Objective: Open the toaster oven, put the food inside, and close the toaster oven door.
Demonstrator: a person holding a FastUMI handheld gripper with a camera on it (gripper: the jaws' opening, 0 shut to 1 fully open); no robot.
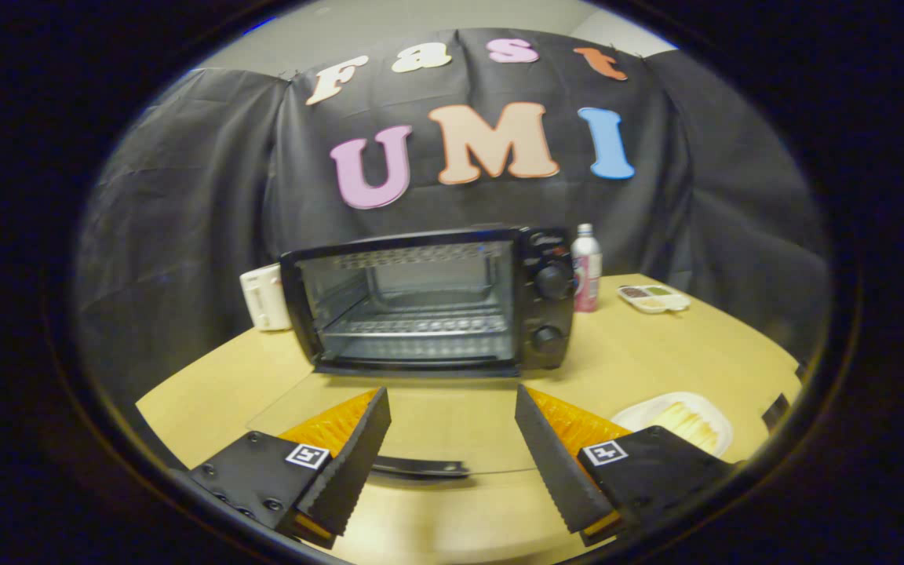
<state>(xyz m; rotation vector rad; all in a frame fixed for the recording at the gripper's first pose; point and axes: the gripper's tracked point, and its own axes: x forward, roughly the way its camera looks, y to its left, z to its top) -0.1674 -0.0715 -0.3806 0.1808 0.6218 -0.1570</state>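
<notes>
The black toaster oven (428, 302) stands on the wooden table (656, 353) beyond my fingers, its inside and wire rack (417, 326) exposed. Its glass door (389, 424) lies folded down flat toward me, and the door's dark handle (421, 468) sits between my fingers. My gripper (452, 455) is open, with nothing held; its two black serrated fingers (354, 459) stand on either side of the handle. A white plate (715, 424) with pale strips of food (687, 424) rests on the table just right of my right finger.
A pink-labelled bottle (586, 268) stands right of the oven. Farther right lies a small white divided tray (654, 297). A white appliance (265, 297) sits behind the oven's left side. Black cloth walls close off the back.
</notes>
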